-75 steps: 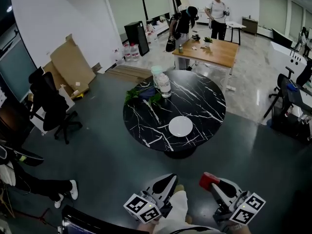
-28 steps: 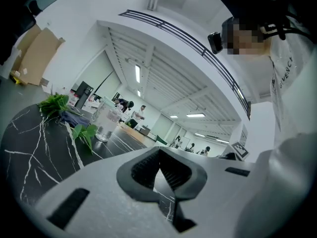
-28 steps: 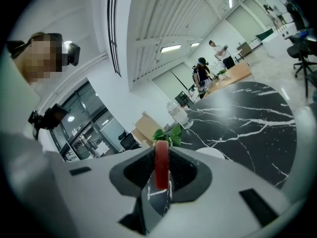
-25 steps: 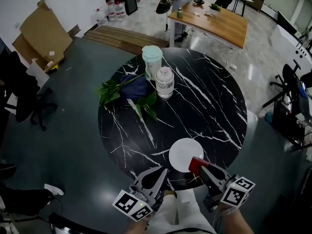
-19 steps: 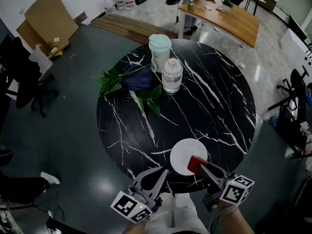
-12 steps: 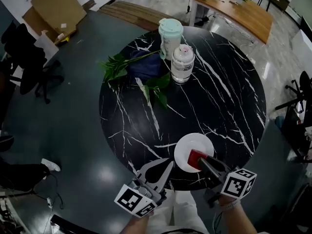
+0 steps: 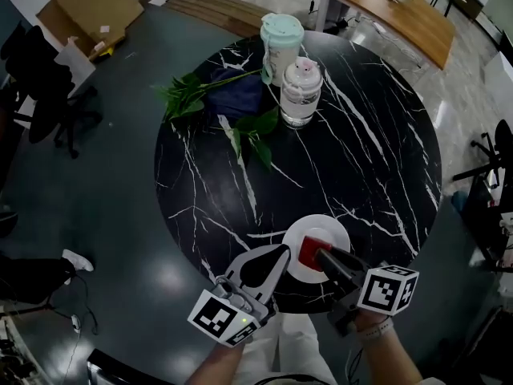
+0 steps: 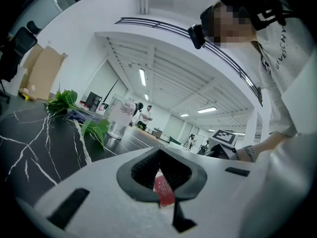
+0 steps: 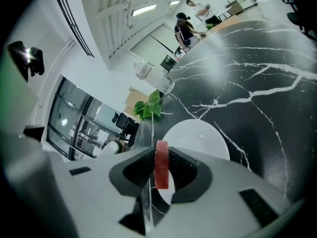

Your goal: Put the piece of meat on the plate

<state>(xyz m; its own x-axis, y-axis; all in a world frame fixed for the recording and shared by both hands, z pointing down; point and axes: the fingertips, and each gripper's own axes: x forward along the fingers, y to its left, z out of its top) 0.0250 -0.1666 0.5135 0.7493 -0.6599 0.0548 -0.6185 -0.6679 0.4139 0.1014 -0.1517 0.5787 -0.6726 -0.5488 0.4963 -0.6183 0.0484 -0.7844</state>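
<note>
Pinching the red piece of meat (image 7: 310, 252) edge-up in the right gripper (image 7: 318, 256), poised over the white plate (image 7: 333, 228) at the near rim of the black marble table (image 7: 369, 159). Alongside to the left, holding the left gripper (image 7: 282, 253) pressed together, empty. Farther back, leafy sprigs (image 7: 250, 131), clear jar (image 7: 300, 92), mint-lidded cup (image 7: 281, 45).

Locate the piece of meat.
Head view, lower centre: the piece of meat is clamped in the right gripper, over the white plate at the near edge of the table.
</note>
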